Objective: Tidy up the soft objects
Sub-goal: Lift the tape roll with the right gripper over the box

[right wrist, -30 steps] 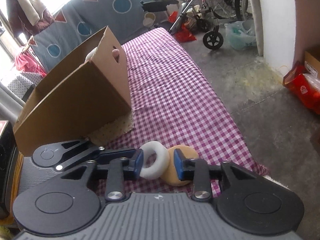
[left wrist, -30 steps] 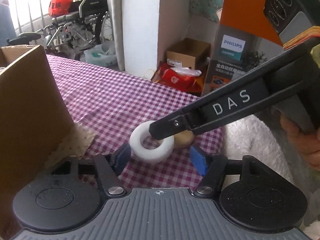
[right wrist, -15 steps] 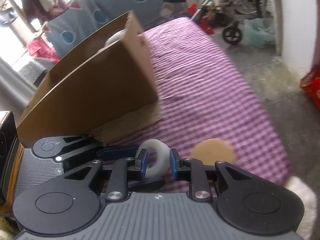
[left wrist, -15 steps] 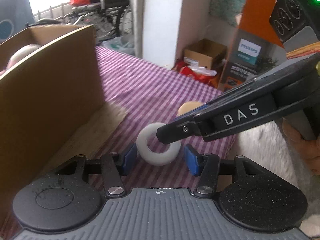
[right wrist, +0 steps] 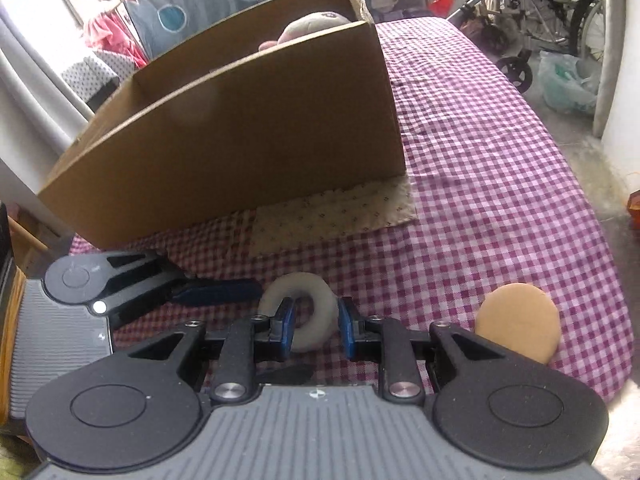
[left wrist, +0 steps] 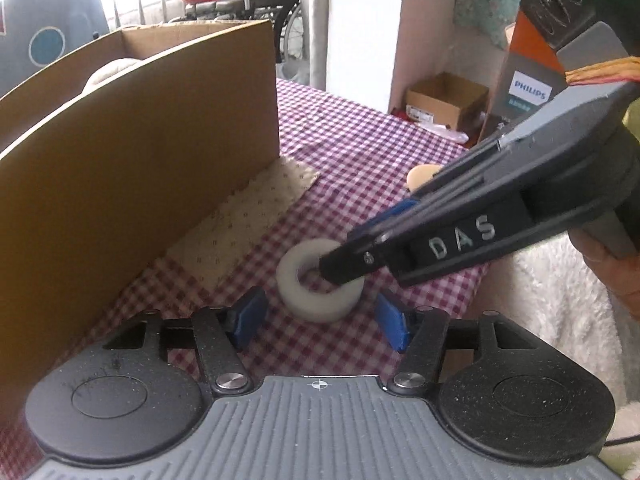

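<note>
Beside the cardboard box (right wrist: pixel 240 128), on the checked surface (right wrist: pixel 480 168), the right claw (right wrist: pixel 316 330) pinched one wall of the white foam ring (right wrist: pixel 316 312), probably for lifting it to the box. Left claw (left wrist: pixel 318 316) had just been opening, pads wide w/ the ring between, not touching.

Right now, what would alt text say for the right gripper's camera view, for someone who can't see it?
The right gripper pinches one side of a white foam ring over a purple checked tablecloth. A tan round pad lies to its right; an open cardboard box stands behind.
</note>
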The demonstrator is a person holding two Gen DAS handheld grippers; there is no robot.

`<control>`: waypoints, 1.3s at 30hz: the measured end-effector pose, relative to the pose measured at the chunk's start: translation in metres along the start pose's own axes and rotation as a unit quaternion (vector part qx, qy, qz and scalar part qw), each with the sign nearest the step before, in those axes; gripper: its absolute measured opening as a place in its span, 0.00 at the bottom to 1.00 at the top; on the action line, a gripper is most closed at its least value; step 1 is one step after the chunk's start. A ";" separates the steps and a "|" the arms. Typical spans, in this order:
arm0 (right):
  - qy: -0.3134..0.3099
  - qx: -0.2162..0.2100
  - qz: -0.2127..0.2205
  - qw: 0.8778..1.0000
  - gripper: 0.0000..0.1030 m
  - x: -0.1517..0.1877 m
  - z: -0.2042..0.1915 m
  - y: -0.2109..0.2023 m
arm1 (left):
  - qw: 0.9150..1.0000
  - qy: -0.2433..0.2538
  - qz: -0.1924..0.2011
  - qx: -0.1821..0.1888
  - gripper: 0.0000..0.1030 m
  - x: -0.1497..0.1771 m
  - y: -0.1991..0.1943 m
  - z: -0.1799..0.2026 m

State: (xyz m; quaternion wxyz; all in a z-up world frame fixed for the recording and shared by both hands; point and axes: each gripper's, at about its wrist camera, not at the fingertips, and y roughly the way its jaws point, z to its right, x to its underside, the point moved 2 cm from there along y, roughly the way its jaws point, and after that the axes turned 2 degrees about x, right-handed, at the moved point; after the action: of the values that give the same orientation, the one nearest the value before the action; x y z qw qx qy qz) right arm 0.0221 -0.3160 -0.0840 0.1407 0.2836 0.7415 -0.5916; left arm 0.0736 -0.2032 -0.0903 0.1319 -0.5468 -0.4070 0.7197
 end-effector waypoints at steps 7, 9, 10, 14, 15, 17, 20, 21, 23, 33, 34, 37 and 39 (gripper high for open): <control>-0.009 0.012 0.002 1.000 0.19 0.002 -0.005 0.001 | 1.000 0.009 0.020 0.000 0.47 0.001 0.004 0.001; -0.010 0.018 0.004 1.000 0.18 0.002 -0.007 0.002 | 1.000 0.009 0.025 -0.001 0.47 0.002 0.004 0.001; -0.012 0.020 0.006 1.000 0.17 0.002 -0.008 0.001 | 1.000 0.009 0.025 -0.001 0.47 0.002 0.004 0.001; -0.018 0.025 0.022 0.999 0.14 -0.001 -0.016 -0.014 | 0.999 0.006 0.039 -0.002 0.47 0.001 -0.008 0.001; -0.025 0.028 0.031 0.999 0.14 -0.003 -0.021 -0.021 | 0.999 0.006 0.047 -0.003 0.47 -0.001 -0.013 0.001; -0.045 0.032 0.054 0.997 0.14 -0.009 -0.034 -0.039 | 0.997 0.008 0.070 -0.013 0.47 -0.008 -0.034 0.002; -0.084 0.032 0.103 0.991 0.14 -0.026 -0.058 -0.072 | 0.993 0.015 0.111 -0.038 0.47 -0.022 -0.070 0.001; -0.096 0.029 0.117 0.988 0.14 -0.033 -0.065 -0.081 | 0.990 0.020 0.127 -0.050 0.47 -0.028 -0.083 0.000; -0.121 0.022 0.145 0.982 0.14 -0.048 -0.079 -0.097 | 0.985 0.026 0.153 -0.073 0.47 -0.040 -0.106 -0.005; -0.181 -0.032 0.148 0.972 0.14 -0.154 -0.114 -0.078 | 0.977 0.034 0.158 -0.136 0.47 -0.103 -0.136 -0.067; -0.175 -0.037 0.133 0.975 0.14 -0.165 -0.113 -0.066 | 0.980 0.028 0.147 -0.130 0.47 -0.108 -0.130 -0.077; -0.155 -0.049 0.085 0.983 0.14 -0.193 -0.107 -0.028 | 0.989 -0.005 0.103 -0.103 0.47 -0.122 -0.103 -0.115; -0.141 -0.052 0.048 0.987 0.14 -0.210 -0.102 0.002 | 0.994 -0.029 0.069 -0.084 0.47 -0.126 -0.082 -0.137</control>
State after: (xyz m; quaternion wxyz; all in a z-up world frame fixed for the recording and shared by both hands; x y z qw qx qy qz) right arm 0.2037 -0.2716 0.0550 0.2870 0.2246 0.7296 -0.5786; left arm 0.2216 -0.1713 0.0455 0.0236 -0.5621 -0.4308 0.7057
